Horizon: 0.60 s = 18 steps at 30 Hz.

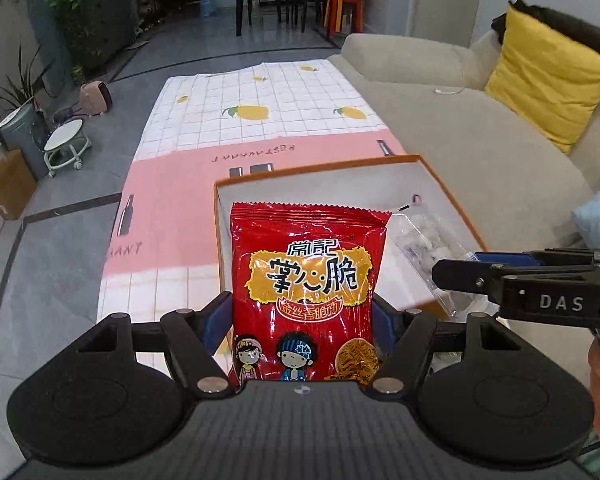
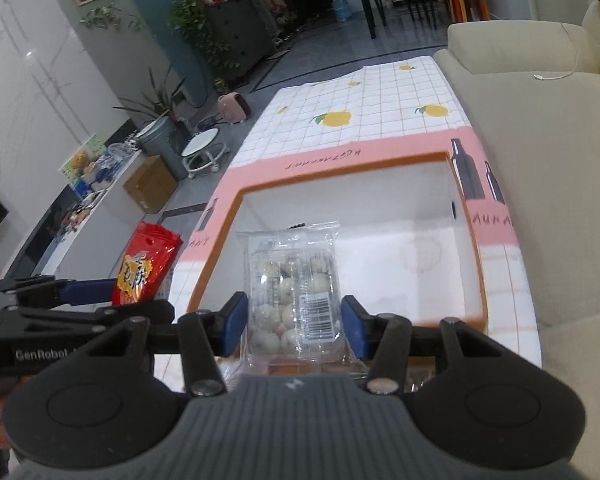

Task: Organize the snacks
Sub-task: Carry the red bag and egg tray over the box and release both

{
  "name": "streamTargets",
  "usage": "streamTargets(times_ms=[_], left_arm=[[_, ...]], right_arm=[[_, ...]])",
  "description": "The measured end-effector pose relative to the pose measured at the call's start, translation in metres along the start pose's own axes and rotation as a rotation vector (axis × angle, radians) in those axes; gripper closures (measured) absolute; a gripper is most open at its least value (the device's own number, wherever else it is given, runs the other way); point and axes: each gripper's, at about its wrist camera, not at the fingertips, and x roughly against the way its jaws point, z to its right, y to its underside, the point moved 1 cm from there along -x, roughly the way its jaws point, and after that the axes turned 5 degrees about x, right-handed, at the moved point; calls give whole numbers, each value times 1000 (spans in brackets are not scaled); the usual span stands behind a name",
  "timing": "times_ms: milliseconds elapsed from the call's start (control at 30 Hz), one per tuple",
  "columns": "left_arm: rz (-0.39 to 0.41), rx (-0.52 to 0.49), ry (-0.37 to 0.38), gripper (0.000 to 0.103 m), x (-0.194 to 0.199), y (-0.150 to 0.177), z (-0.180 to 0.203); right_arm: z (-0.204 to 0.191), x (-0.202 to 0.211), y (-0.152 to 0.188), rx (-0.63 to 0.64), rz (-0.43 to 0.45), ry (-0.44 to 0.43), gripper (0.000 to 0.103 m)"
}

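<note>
My left gripper [image 1: 302, 320] is shut on a red snack bag [image 1: 308, 288] with Chinese lettering and holds it upright above the near left corner of an open orange-rimmed white box [image 1: 320, 172]. My right gripper [image 2: 294, 320] is shut on a clear packet of small white round snacks [image 2: 292, 280] and holds it over the near edge of the same box [image 2: 340, 168]. The clear packet also shows in the left wrist view [image 1: 432, 248], with the right gripper [image 1: 460, 268] coming in from the right. The red bag shows at the left of the right wrist view [image 2: 144, 268].
The box rests on a low table with a pink and lemon-print checked cloth [image 1: 260, 108]. A beige sofa [image 1: 480, 152] with a yellow cushion [image 1: 548, 76] runs along the right side. A small white wheeled stool [image 1: 66, 146] and a cardboard box [image 1: 8, 184] stand on the floor at left.
</note>
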Motion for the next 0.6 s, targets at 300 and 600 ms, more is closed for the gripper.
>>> streamTargets(times_ms=[300,600], left_arm=[[-146,-73,-36,23,-72,-28,5],[-297,-270,-83,23,-125,-25,23]], right_arm=[[10,-70,-37,34,-88,88,54],[30,-133,-29,78,-260,112,54]])
